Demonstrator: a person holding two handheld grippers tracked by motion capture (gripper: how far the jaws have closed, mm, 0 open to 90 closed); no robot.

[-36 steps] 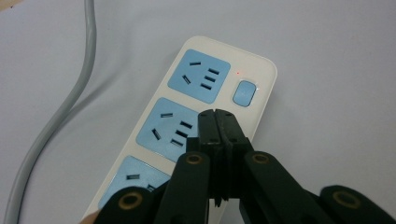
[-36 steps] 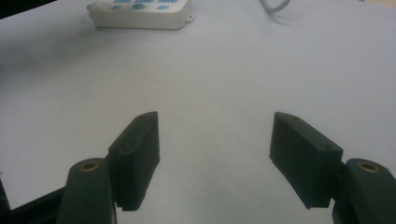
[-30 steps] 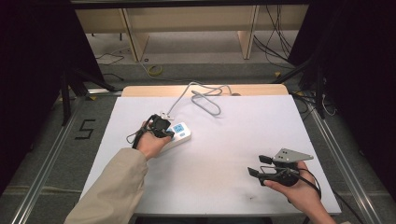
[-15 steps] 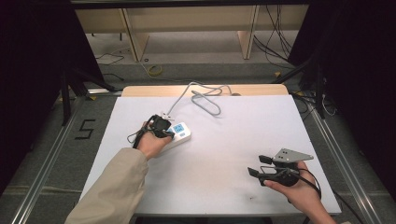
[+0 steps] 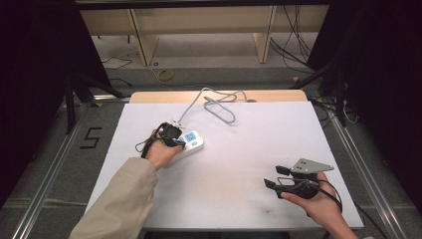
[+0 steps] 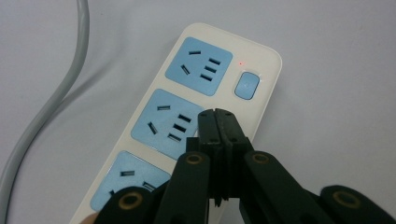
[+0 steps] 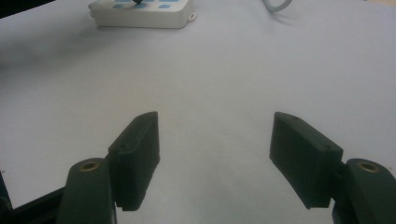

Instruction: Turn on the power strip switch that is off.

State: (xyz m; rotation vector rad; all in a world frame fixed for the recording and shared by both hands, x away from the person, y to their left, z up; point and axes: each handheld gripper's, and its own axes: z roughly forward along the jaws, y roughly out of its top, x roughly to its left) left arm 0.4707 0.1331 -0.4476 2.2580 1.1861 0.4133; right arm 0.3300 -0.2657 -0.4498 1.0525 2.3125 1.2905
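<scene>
The left gripper (image 5: 180, 143), on an outstretched sleeved forearm, points down with its jaws pressed together. The right gripper (image 5: 272, 177) lies level, jaws wide apart.

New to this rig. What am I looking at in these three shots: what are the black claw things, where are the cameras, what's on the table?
No robot here: a person sits at a table covered in white and holds a two-jaw hand tool in each hand. The high view looks down from above the person's side, so the forearms come in from the bottom. The other two pictures come from a small camera riding on each tool, looking along its black jaws.

The left gripper has its jaws shut together, tips over a white power strip with blue sockets, near its blue switch; whether they touch it I cannot tell. A small red light glows beside the switch. The strip's grey cable loops toward the far edge.

The right gripper is open and holds nothing, resting low over bare table with the strip farther off.
</scene>
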